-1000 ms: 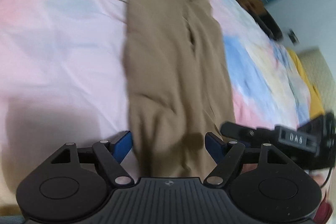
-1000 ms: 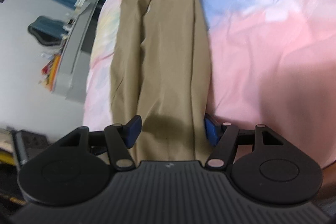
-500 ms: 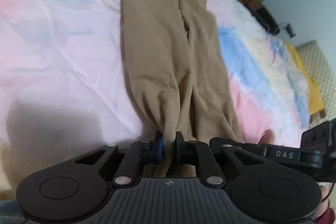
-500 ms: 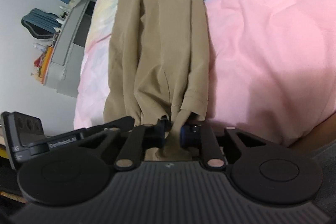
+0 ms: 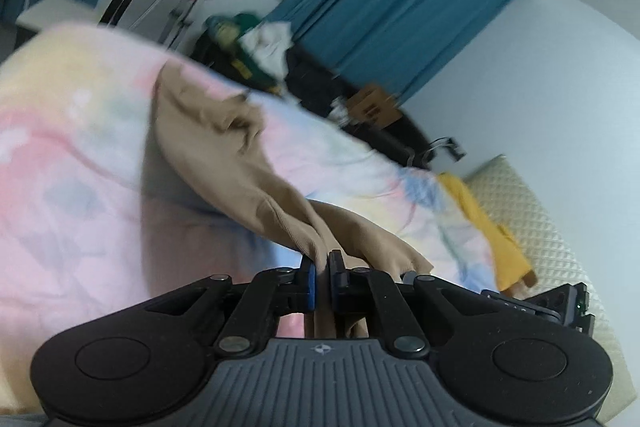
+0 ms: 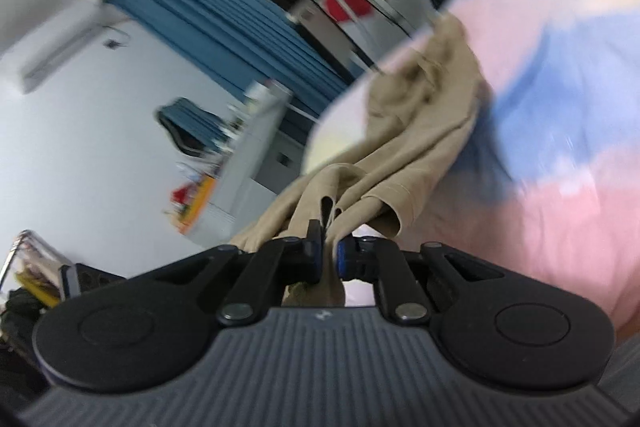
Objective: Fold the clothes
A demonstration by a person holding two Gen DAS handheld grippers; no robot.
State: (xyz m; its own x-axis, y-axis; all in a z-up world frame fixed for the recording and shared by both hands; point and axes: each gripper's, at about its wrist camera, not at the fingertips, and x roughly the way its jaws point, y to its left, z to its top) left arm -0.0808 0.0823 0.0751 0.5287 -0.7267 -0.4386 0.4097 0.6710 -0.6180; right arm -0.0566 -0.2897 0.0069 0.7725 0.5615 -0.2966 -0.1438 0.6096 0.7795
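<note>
A pair of tan trousers lies lengthwise on a pastel pink, blue and yellow bedsheet. My left gripper is shut on the near end of the trousers, and the cloth rises off the bed to it. In the right wrist view my right gripper is shut on the same near end of the trousers, with the hem folds bunched between the fingers. The far end still rests on the bedsheet. Part of the right gripper shows at the lower right of the left wrist view.
Blue curtains and a heap of dark and green clothes stand beyond the bed. A yellow garment and a cream quilted cushion lie at its right side. A grey desk stands at the left of the right wrist view.
Both grippers closed on the near end of the trousers, then lifted it off the bed. Both views have tilted up toward the room, and the cloth now hangs from the fingers.
</note>
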